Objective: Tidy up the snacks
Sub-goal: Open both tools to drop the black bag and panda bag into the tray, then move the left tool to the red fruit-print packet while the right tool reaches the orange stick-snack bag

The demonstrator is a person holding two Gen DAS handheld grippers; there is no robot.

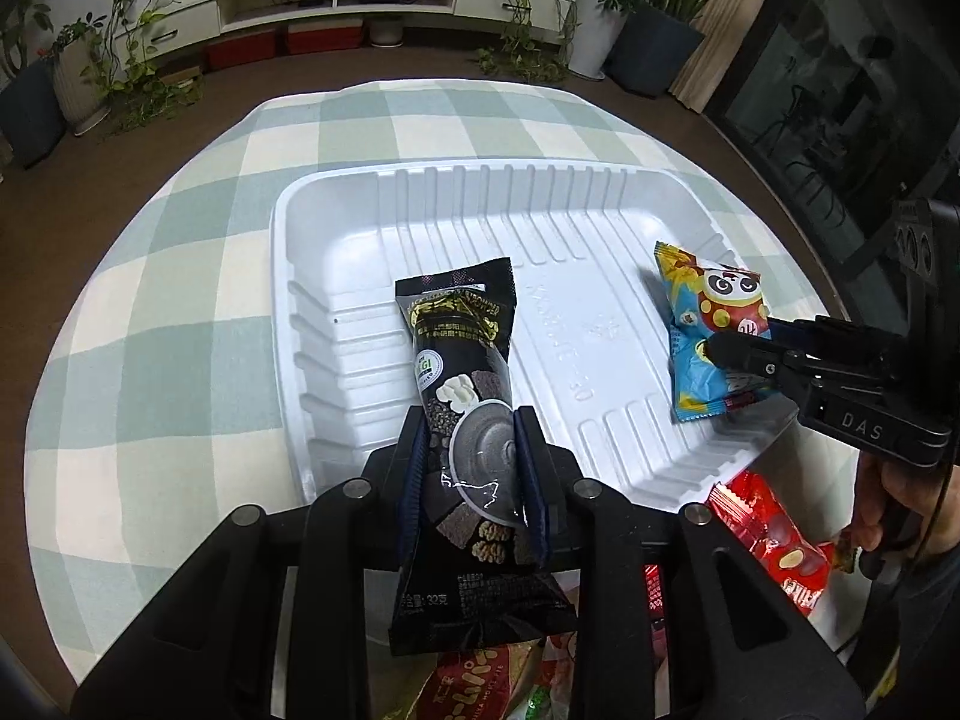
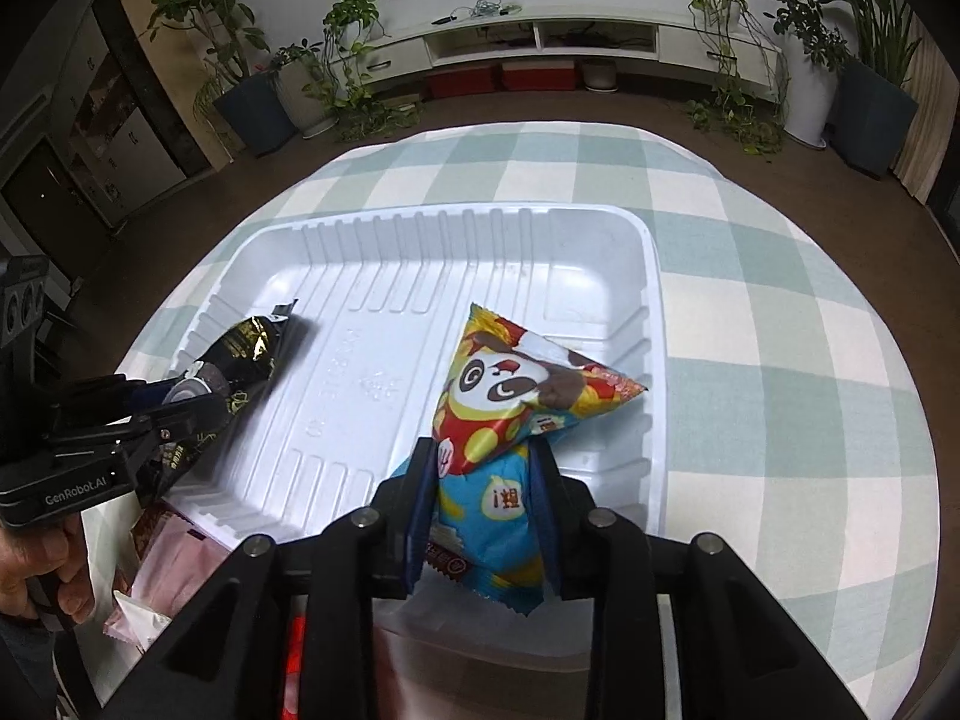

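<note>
My left gripper (image 1: 471, 426) is shut on a black snack packet (image 1: 462, 348) and holds it over the near left part of the white plastic tray (image 1: 336, 210). My right gripper (image 2: 486, 456) is shut on a blue and red panda snack packet (image 2: 510, 396) over the tray's (image 2: 420, 240) near right part. The right gripper also shows in the left wrist view (image 1: 738, 348) with the panda packet (image 1: 708, 312). The left gripper shows in the right wrist view (image 2: 198, 402) with the black packet (image 2: 246, 348).
The tray lies on a green and cream checked tablecloth (image 1: 180, 300). Several loose snack packets lie at the table's near edge, among them a red one (image 1: 774, 534) and a pink one (image 2: 174, 564). Potted plants and a white TV cabinet (image 2: 540, 36) stand beyond.
</note>
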